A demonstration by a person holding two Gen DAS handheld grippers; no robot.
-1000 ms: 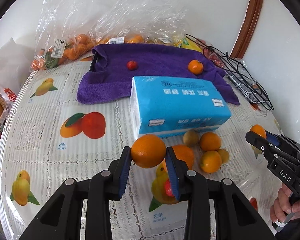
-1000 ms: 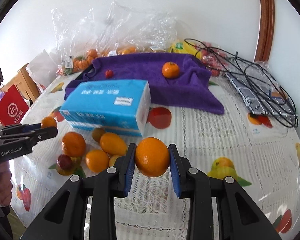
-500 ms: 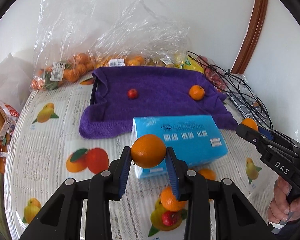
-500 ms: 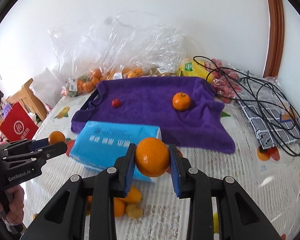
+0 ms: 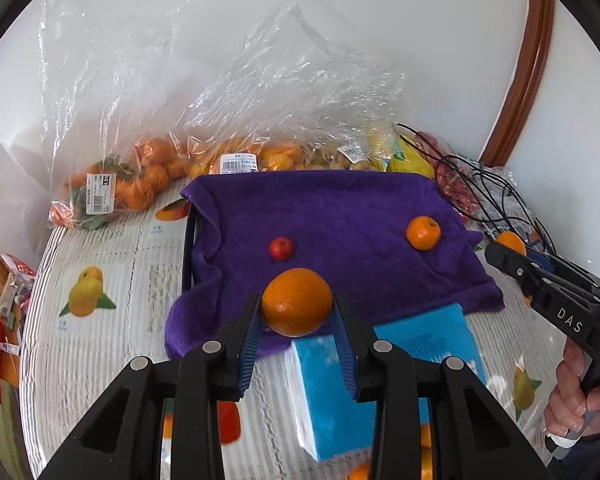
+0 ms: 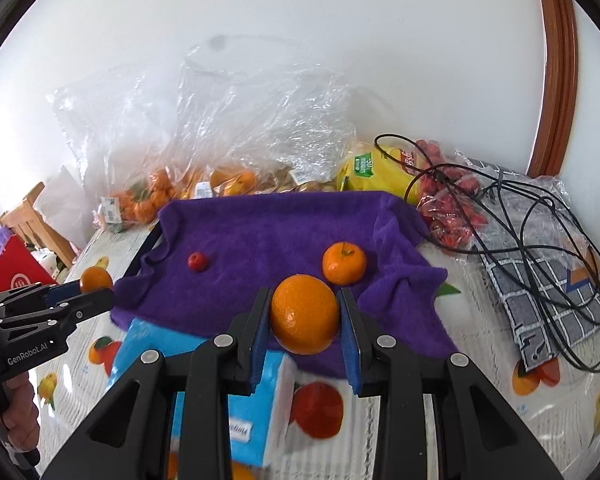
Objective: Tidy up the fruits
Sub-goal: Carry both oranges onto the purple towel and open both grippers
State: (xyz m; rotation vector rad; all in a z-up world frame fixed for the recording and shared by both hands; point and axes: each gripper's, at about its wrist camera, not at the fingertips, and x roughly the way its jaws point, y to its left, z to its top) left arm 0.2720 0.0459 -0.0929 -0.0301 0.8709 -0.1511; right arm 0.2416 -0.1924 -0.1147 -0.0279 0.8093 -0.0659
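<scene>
My left gripper (image 5: 297,320) is shut on an orange (image 5: 296,302), held above the near edge of a purple towel (image 5: 340,216). My right gripper (image 6: 305,324) is shut on another orange (image 6: 304,314), also over the towel's (image 6: 268,232) near edge. A small red fruit (image 5: 281,249) and a tangerine (image 5: 423,233) lie on the towel. In the right wrist view the same red fruit (image 6: 197,261) and tangerine (image 6: 344,263) show beyond my fingers. Each gripper appears at the side of the other's view, orange in its jaws.
A blue tissue pack (image 5: 384,376) lies on the table just before the towel, with loose oranges partly hidden beneath my grippers. Clear bags of fruit (image 5: 140,184) line the wall behind. Black cables (image 6: 540,216) and a checked cloth (image 6: 548,292) lie at the right.
Both grippers have moved forward and up with their oranges, from over the loose fruit pile to the towel's near edge. The tissue pack has dropped lower in both views.
</scene>
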